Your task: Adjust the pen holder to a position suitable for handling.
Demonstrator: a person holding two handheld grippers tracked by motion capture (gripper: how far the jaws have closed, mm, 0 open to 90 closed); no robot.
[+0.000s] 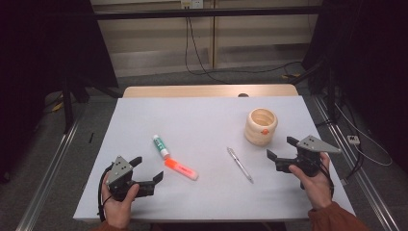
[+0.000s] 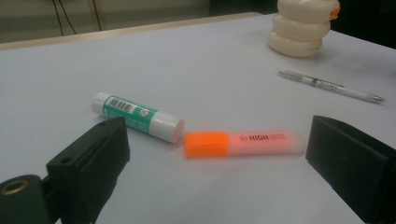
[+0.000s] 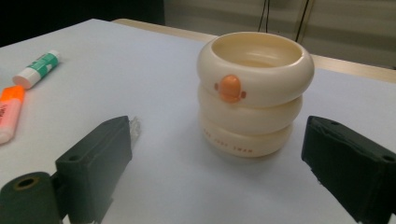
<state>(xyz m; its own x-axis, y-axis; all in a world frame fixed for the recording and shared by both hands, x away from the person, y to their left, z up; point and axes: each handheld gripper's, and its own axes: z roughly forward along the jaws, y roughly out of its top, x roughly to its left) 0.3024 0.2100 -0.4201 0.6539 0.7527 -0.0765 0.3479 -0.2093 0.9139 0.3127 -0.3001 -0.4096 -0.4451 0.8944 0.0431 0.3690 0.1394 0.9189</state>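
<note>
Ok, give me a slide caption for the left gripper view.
Open hand-held gripper facing an orange highlighter that lies beside a green glue stick.

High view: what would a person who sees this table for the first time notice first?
Probably the cream pen holder, shaped like stacked rings with an orange knob, standing at the right of the white table just ahead of the open right tool. Next, the bright orange highlighter lying near the front, its cap end close to a green-and-white glue stick, facing the open left tool. A slim pen lies between the two groups.
</note>
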